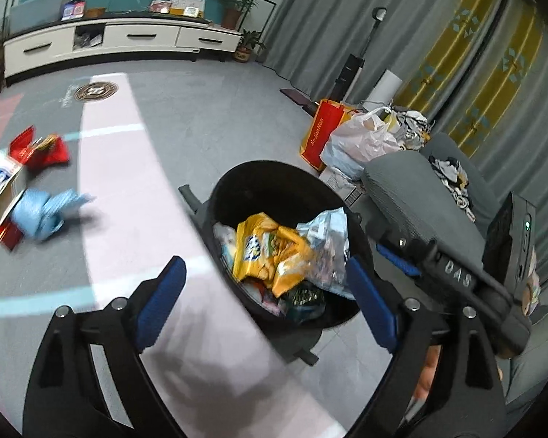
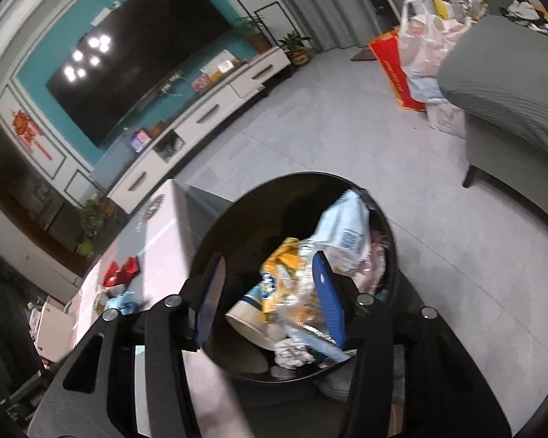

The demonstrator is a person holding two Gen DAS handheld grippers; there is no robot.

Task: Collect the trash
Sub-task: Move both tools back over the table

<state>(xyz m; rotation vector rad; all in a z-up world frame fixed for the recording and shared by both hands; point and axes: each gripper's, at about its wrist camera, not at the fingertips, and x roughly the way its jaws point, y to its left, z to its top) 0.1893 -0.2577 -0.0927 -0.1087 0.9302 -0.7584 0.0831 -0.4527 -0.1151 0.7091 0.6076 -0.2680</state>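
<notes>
A black trash bin stands beside the pale table, holding a yellow snack bag and a clear wrapper. My left gripper hangs over the bin, open wide, with nothing touching its blue pads. My right gripper is also over the bin, open. The yellow bag, a crinkled clear wrapper and a paper cup lie below its fingers. On the table lie red wrappers, a crumpled blue bag and a cardboard box.
A grey sofa stands right of the bin. Behind it are a full plastic bag and a red paper bag. A white TV cabinet and potted plants line the far wall. Grey floor tiles spread between.
</notes>
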